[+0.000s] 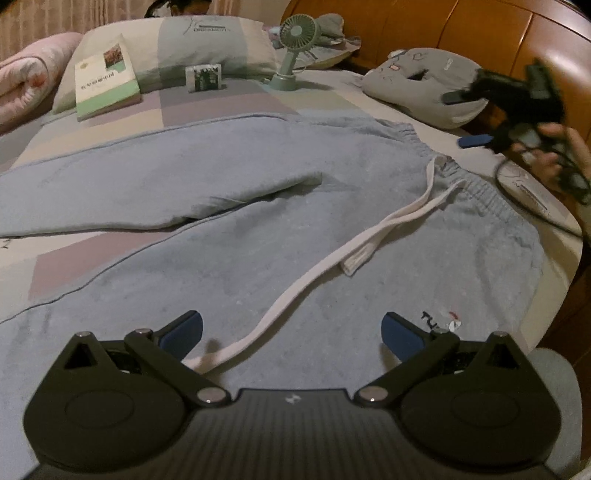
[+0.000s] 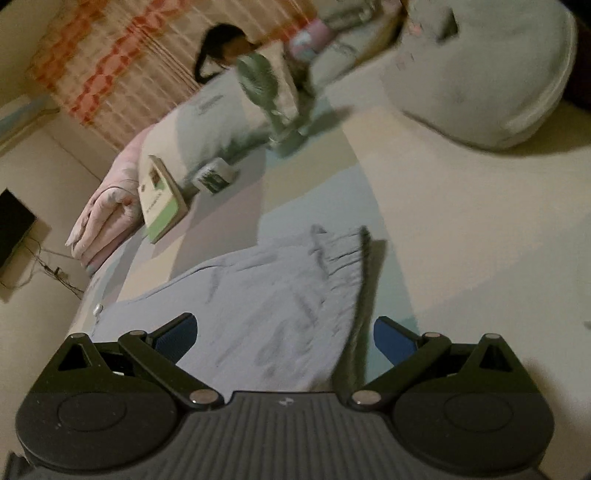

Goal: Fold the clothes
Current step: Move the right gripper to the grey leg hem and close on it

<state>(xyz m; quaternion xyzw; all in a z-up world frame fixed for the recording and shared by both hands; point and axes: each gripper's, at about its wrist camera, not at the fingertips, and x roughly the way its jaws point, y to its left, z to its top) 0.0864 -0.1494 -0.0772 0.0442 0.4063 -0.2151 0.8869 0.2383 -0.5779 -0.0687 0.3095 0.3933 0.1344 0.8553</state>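
I count one pair of light blue trousers [image 1: 258,221] spread flat on the bed [image 1: 229,99], with one white drawstring [image 1: 332,258] trailing from the gathered waistband toward my left claw [image 1: 291,332]. That claw hangs just above the cloth with its two blue-padded fingers [image 1: 184,332] spread wide and nothing between them; the drawstring's loose end lies just in front of the left finger. My right claw [image 2: 284,336] is spread wide as well and grips nothing; the trousers' waistband edge lies directly ahead of it, between the fingers. In the left view I see that right claw [image 1: 509,107] far off to the right, blurred, with a hand [image 1: 561,155] around it.

Far ahead of both claws I count one book [image 1: 105,83] leaning on one pillow [image 1: 207,44], one small card box [image 1: 204,77], one green desk fan [image 1: 295,48], one grey plush cushion [image 1: 424,81] and one pink folded quilt [image 1: 26,85]. None of them touches the trousers.

The bed's right edge runs just past the waistband by the wooden headboard [image 1: 461,29]. Bare sheet lies open ahead of the right claw, between the waistband and the cushion.
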